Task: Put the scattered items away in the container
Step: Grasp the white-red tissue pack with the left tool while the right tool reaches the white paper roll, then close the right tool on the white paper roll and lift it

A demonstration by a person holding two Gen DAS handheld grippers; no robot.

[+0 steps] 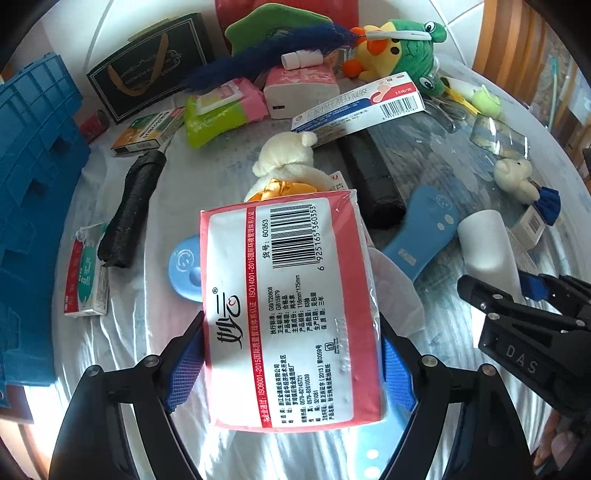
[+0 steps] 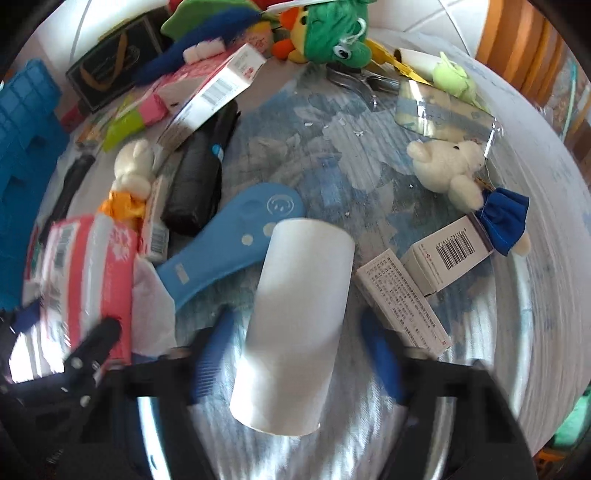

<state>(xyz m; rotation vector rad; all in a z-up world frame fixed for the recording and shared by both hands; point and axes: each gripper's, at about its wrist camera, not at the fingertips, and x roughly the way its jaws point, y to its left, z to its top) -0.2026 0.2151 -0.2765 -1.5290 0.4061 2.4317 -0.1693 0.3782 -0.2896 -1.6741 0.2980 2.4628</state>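
My left gripper (image 1: 291, 363) is shut on a pink-and-white tissue pack (image 1: 291, 306), barcode side up, held above the table. The pack also shows at the left of the right wrist view (image 2: 88, 273). My right gripper (image 2: 295, 354) has its blue pads on either side of a white roll (image 2: 295, 325); the frame is blurred there and I cannot tell whether the pads touch it. That roll and gripper show at the right of the left wrist view (image 1: 484, 247). The blue crate (image 1: 33, 206) stands at the left.
The round table holds a blue shoehorn (image 2: 229, 247), black rolls (image 1: 373, 177) (image 1: 129, 206), a white bear toy (image 2: 450, 170), small boxes (image 2: 447, 254), a green frog plush (image 2: 332, 33), wet wipes (image 1: 218, 110), a dark gift bag (image 1: 151, 70).
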